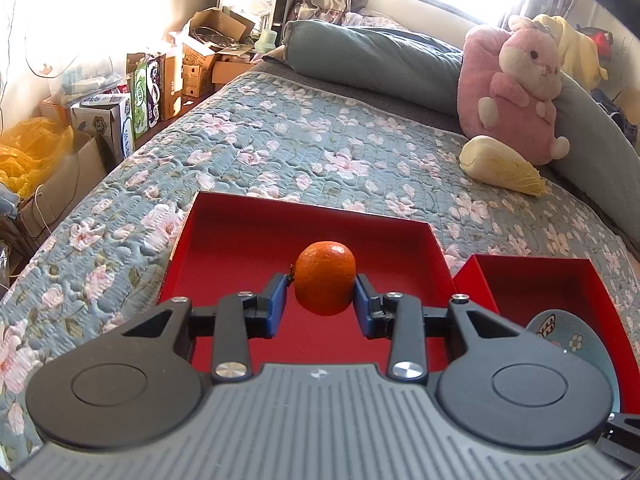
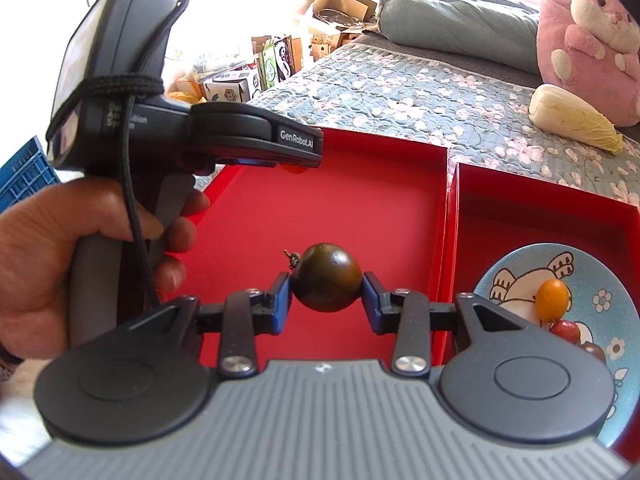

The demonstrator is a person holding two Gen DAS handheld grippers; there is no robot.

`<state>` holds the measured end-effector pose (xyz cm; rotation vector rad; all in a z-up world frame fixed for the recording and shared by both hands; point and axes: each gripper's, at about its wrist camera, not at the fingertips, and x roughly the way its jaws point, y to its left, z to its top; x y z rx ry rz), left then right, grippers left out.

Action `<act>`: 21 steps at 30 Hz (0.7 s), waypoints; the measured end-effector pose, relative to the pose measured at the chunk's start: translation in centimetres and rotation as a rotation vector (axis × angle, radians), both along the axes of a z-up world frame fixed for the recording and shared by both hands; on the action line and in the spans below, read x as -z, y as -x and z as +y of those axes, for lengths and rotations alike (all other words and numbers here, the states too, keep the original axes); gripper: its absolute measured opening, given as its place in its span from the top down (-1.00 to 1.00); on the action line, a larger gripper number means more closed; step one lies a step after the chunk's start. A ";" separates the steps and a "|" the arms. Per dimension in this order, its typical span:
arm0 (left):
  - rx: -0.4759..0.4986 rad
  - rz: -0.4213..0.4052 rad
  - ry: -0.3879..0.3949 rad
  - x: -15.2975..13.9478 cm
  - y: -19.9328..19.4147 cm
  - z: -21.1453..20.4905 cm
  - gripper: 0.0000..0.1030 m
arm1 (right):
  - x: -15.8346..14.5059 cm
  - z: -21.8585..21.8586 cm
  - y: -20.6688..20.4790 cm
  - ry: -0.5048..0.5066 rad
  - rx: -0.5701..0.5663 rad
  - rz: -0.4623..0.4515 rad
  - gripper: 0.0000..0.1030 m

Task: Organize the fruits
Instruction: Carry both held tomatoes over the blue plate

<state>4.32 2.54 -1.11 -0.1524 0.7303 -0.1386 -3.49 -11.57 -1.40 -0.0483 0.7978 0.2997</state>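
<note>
My left gripper [image 1: 320, 300] is clamped on an orange tomato [image 1: 325, 278]; its blue pads [image 1: 276, 306] press the fruit's two sides, stem end turned toward the left pad, so the round skin cannot roll out; the fruit hangs above the middle of the large red tray [image 1: 224, 220], clear of its floor. My right gripper [image 2: 327, 298] is clamped likewise on a dark green-brown tomato [image 2: 326, 277], stem to the left, held over the same tray [image 2: 392, 184] toward its near edge; in that view my left hand [image 2: 80, 248] grips the other tool's handle at the tray's left edge. The smaller red tray [image 2: 540, 188] abuts the large tray's right edge; in its near part sits a blue cartoon plate [image 2: 592, 280] carrying a yellow-orange tomato [image 2: 553, 299] and red ones [image 2: 566, 330] touching it; I judge the plate to be the source and the large tray the destination. On the quilt [image 1: 280, 140] beyond the trays, near its far right edge, a cabbage [image 1: 502, 165] lies just beside a pink plush rabbit [image 1: 516, 92].
</note>
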 end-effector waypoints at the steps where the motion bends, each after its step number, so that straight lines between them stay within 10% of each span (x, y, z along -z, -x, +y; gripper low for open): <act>1: 0.003 0.000 -0.004 0.0 0.3 -0.3 0.19 | -0.1 -0.1 0.1 -0.002 0.000 -0.002 0.21; 21: 0.061 -0.048 -0.052 -1.4 6.7 -3.6 0.19 | -1.7 -4.7 4.6 -0.037 0.050 -0.057 0.21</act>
